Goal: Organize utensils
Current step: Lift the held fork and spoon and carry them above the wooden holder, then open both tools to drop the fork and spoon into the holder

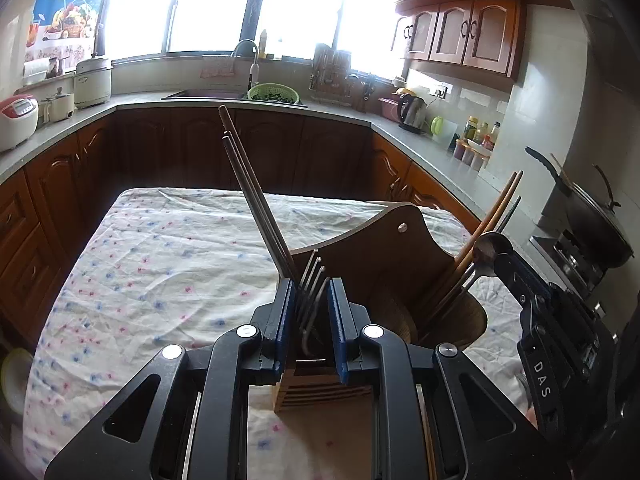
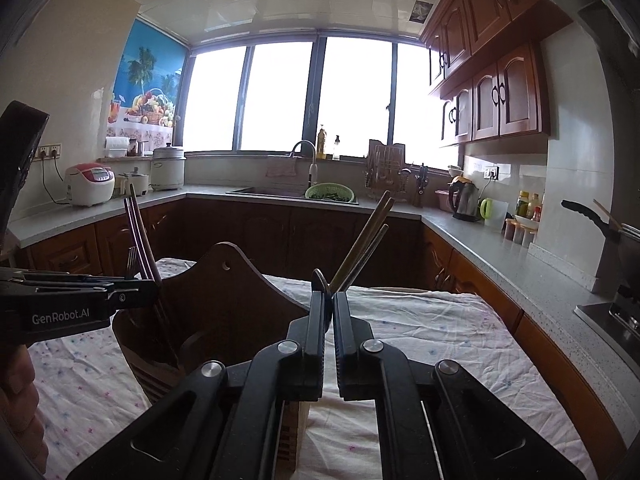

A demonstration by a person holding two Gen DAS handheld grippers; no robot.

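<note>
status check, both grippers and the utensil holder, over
Left gripper shut on forks over wooden holder. Right gripper shut on spoon at the holder's other side. Chopsticks already in; nothing blocking.

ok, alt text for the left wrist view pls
The left gripper grips a fork over the near compartment of a wooden utensil holder on a floral tablecloth, beside leaning chopsticks. At right, the right gripper pinches a spoon; kitchen counters behind.
</note>
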